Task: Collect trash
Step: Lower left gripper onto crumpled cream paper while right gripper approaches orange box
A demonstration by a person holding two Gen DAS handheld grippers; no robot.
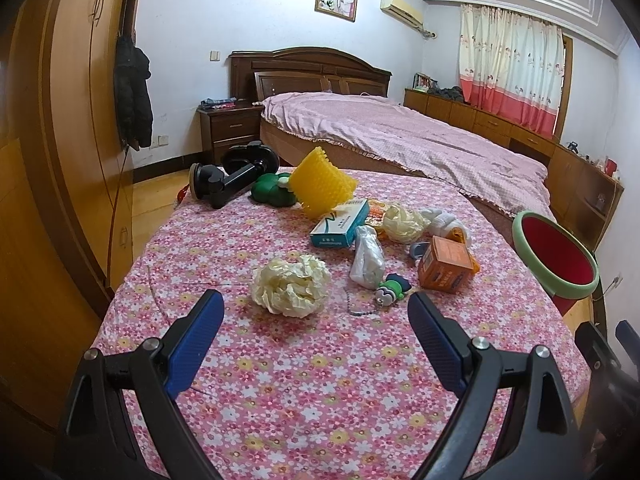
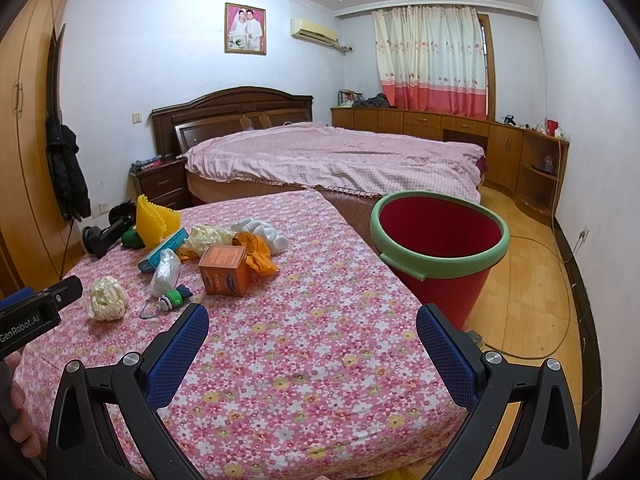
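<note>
A crumpled cream paper ball (image 1: 291, 285) lies on the floral tablecloth (image 1: 320, 380), just ahead of my open, empty left gripper (image 1: 316, 304); it also shows in the right wrist view (image 2: 106, 298). Behind it lie a white plastic bag (image 1: 367, 258), an orange box (image 1: 446, 269), a teal box (image 1: 339, 223), a second cream wad (image 1: 404, 223) and orange wrapper (image 2: 258, 254). A red bucket with a green rim (image 2: 438, 248) stands on the floor right of the table. My right gripper (image 2: 312, 316) is open and empty over the table's near right part.
A yellow mesh piece (image 1: 320, 184), a green toy (image 1: 272, 190), a black suction mount (image 1: 230, 178) and a green keychain figure (image 1: 390, 290) also lie on the table. A bed (image 1: 400, 136) stands behind, a wardrobe (image 1: 60, 120) at left, cabinets at right.
</note>
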